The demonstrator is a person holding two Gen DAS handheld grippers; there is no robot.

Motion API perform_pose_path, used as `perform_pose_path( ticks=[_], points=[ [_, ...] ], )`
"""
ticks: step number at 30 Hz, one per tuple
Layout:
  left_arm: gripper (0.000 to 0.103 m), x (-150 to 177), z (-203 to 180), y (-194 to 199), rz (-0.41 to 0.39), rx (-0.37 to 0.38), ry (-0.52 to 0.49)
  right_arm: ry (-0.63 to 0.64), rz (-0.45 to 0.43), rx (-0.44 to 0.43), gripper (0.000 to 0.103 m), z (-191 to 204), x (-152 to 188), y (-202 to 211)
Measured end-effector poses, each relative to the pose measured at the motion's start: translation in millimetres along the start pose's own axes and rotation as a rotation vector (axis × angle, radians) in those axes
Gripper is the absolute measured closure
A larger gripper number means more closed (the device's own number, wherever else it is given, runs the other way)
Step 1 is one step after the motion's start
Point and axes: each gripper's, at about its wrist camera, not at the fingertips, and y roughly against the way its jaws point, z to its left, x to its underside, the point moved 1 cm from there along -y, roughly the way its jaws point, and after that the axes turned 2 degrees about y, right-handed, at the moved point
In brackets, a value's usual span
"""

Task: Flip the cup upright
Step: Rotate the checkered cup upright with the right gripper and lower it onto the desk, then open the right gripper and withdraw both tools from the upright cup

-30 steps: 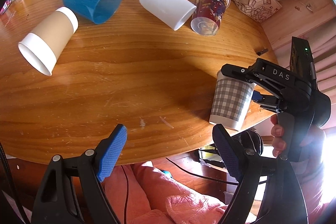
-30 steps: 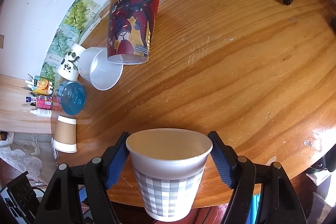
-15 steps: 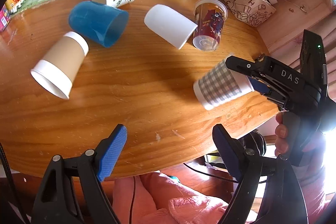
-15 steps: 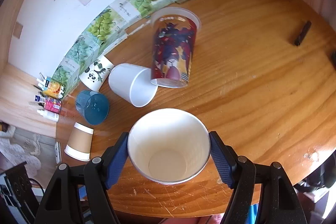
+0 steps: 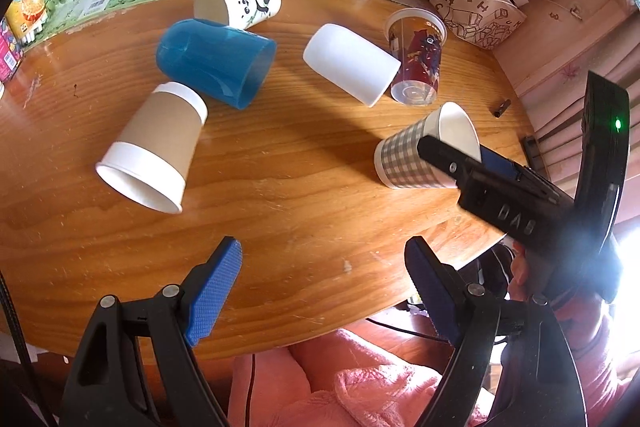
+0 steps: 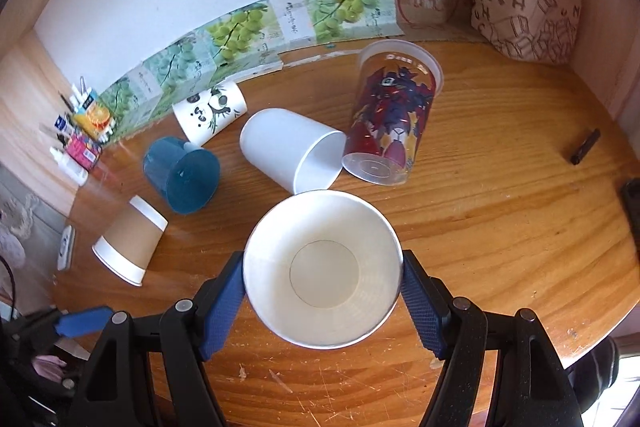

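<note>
Checked paper cup (image 6: 324,269) pinched in right gripper (image 6: 322,303), round mouth tilted, left gripper (image 5: 324,287) gaping, empty.

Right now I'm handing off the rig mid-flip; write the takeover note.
Right gripper: shut on the checked cup, mouth tilted up toward its camera, base near the table by the right edge; contact unclear.
Left gripper: open, holding nothing, over the near edge.
Done: checked cup gripped and partly turned.
Left: set it upright and release. Brown cup, blue cup, white cup and panda cup lie on their sides; the printed cup looks mouth-down.
</note>
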Motion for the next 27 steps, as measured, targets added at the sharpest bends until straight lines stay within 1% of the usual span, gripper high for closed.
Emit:
perform_pose_path(
  ticks=[5, 11, 13, 16, 18, 21, 23, 27],
  points=[
    [0.017, -5, 9, 7, -0.005, -0.001, -0.021, 0.040, 0.004, 0.018, 0.028, 16, 6, -4],
    [0.017, -12, 21, 15, -0.017, -0.008, -0.027, -0.003, 0.016, 0.025, 0.028, 22, 8, -4],
    [0.017, -13, 23, 18, -0.018, -0.013, -0.032, -0.012, 0.009, 0.034, 0.024, 23, 9, -1],
    [0.017, -14, 26, 24, -0.032, -0.021, -0.050, -0.025, -0.006, 0.065, 0.022, 26, 10, 6],
    [0.014, -14, 28, 27, -0.034, -0.026, -0.056, -0.032, -0.012, 0.072, 0.021, 27, 10, 11],
    [0.013, -13, 30, 34, -0.047, -0.031, -0.049, -0.040, -0.028, 0.076, 0.020, 28, 9, 23],
    [0.010, -13, 30, 39, -0.059, -0.029, -0.041, -0.033, -0.044, 0.085, 0.019, 29, 9, 35],
    [0.010, -16, 26, 52, -0.104, -0.044, -0.025, -0.008, -0.070, 0.116, 0.013, 34, 6, 56]
  ],
)
